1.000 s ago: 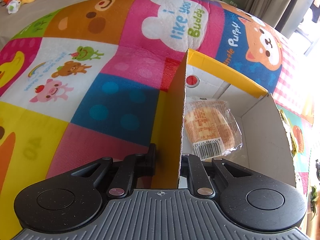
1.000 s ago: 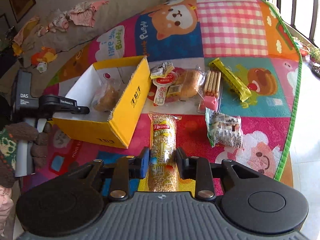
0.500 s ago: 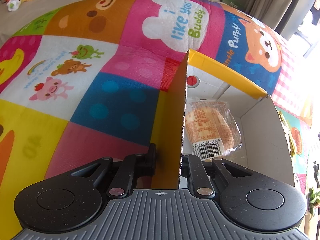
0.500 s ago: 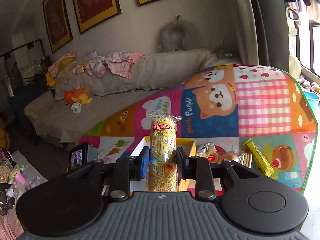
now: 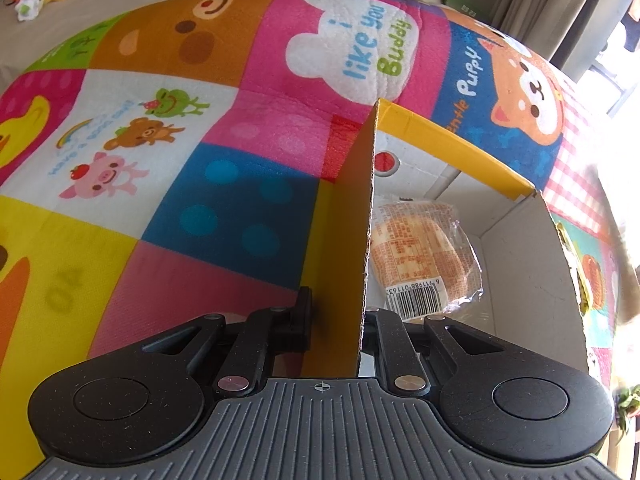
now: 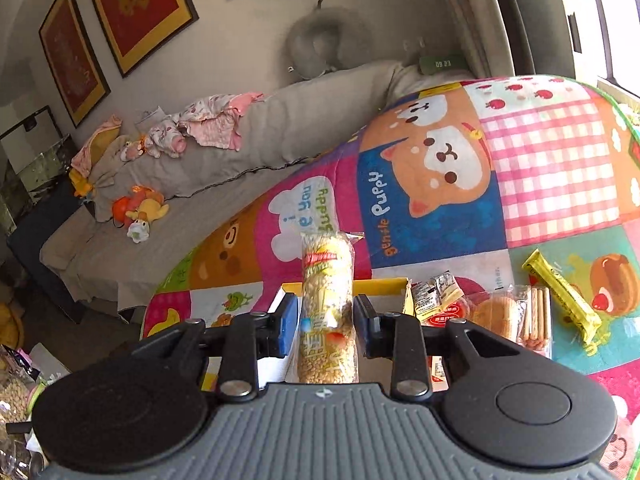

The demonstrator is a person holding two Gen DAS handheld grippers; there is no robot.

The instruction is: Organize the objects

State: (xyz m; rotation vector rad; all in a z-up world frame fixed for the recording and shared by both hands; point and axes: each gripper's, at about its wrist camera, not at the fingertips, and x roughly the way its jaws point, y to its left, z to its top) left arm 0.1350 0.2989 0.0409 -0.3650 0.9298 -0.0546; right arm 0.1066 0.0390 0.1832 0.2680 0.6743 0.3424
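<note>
The puffed-corn snack pack [image 6: 327, 308], which a second ago lay on the play mat between the right gripper's [image 6: 325, 330] fingers, is now up in the air: the right wrist view has swung from the mat to the sofa and the framed pictures on the wall, and the yellow cardboard box [image 6: 384, 285] that stood off to the left now sits directly below and behind the pack. That reads as the carry being nearly done and the drop into the box beginning. The pack stands lengthwise between the two fingers, its top end reaching beyond the tips and its lower end running back under the gripper body. The jaws are opening at this moment, and a thin gap already shows on each side of the wrapper, so the pads appear no longer to press it.

In the left wrist view nothing has shifted: the left gripper [image 5: 335, 314] is clamped on the near wall of the box [image 5: 344, 240], one finger outside and one inside, steadying it. A wrapped bun [image 5: 420, 256] lies on the box floor just beyond the inner finger.

To the right of the box, other snacks wait on the mat [image 6: 552, 184]: a small sachet pack [image 6: 438, 292], a biscuit-stick pack [image 6: 534, 316] and a yellow bar [image 6: 562, 294].
</note>
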